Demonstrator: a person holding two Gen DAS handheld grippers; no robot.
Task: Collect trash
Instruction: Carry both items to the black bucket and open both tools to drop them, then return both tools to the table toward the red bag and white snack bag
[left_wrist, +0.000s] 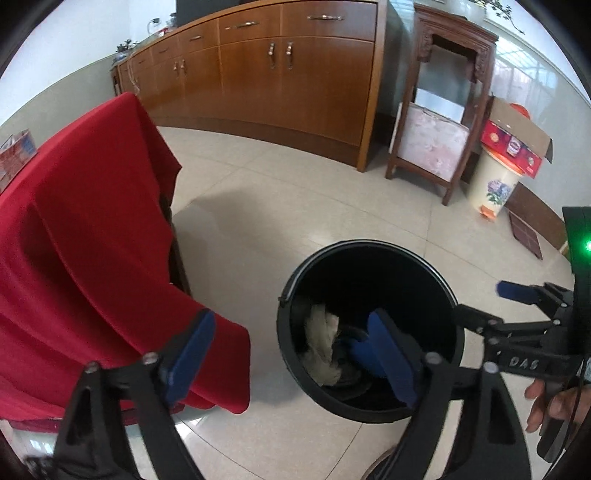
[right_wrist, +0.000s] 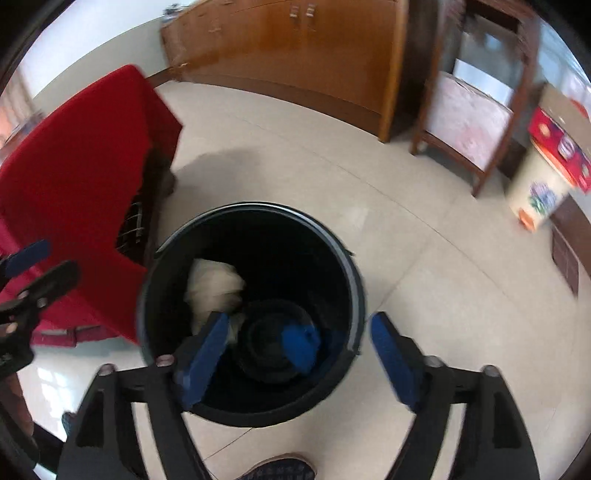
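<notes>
**Drop step at the bin, both grippers empty**

Left wrist view: the left gripper (left_wrist: 291, 354) is seen spread wide, nothing between its blue pads. 1 pad sits over the red cloth (left_wrist: 92, 240), the other over the mouth of the black bin (left_wrist: 369, 254). Crumpled pale trash (left_wrist: 325, 343) lies inside the bin beside something blue. The right gripper (left_wrist: 432, 314) is seen at the right, also released, reaching over the rim.

Right wrist view (blurred): the right gripper (right_wrist: 299, 354) is spread across the bin's near rim, empty. The pale trash (right_wrist: 214, 288) and a blue piece (right_wrist: 301, 343) are seen at the bottom.

Judgement: a drop looks complete. Next, both grippers are to be lifted clear and more trash located; none is seen outside the bin.
</notes>
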